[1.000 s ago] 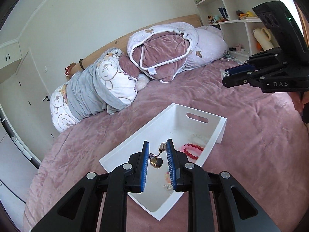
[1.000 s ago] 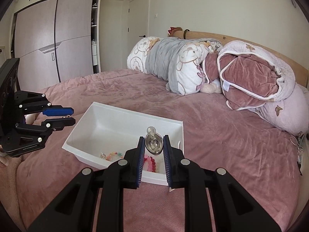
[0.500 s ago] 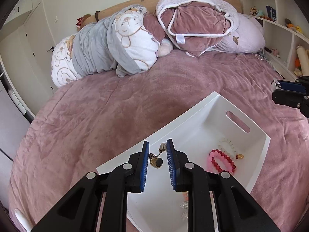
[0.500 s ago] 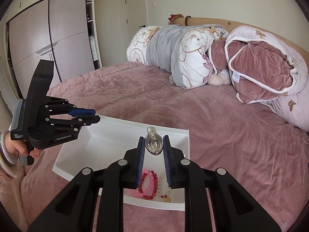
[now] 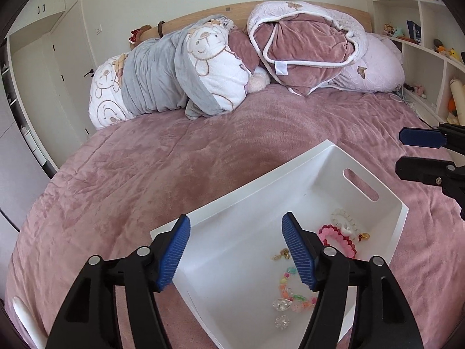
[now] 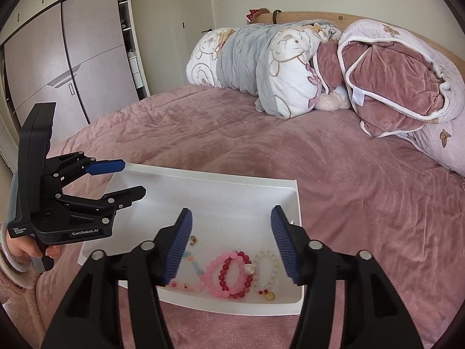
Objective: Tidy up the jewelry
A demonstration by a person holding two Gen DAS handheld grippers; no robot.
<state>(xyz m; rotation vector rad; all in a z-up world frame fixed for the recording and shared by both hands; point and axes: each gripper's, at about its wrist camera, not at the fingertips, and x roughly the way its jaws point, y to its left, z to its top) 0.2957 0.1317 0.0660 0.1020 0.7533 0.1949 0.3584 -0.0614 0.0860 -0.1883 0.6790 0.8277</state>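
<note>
A white bin (image 5: 250, 203) (image 6: 221, 186) sits on the pink bedspread. Inside lie pink and red bead bracelets (image 6: 231, 274) (image 5: 338, 237), a white bead bracelet (image 6: 267, 269) (image 5: 344, 221), a coloured bead string (image 5: 293, 290) (image 6: 193, 264), a small gold charm (image 5: 282, 253) (image 6: 193, 240) and clear crystal pieces (image 5: 282, 304). My left gripper (image 5: 236, 254) is open and empty above the bin's near end; it also shows in the right wrist view (image 6: 128, 180). My right gripper (image 6: 231, 242) is open and empty over the bracelets; it also shows in the left wrist view (image 5: 402, 152).
Rolled quilts and pillows (image 5: 221, 67) (image 6: 319, 67) lie along the wooden headboard. Wardrobe doors (image 6: 72, 64) stand to the left, open shelves (image 5: 421, 29) with toys to the right. The pink bedspread (image 5: 162, 174) surrounds the bin.
Both grippers have opened wide. The heart pendant is gone from the left gripper and the silver piece from the right gripper; small pieces now lie in the bin.
</note>
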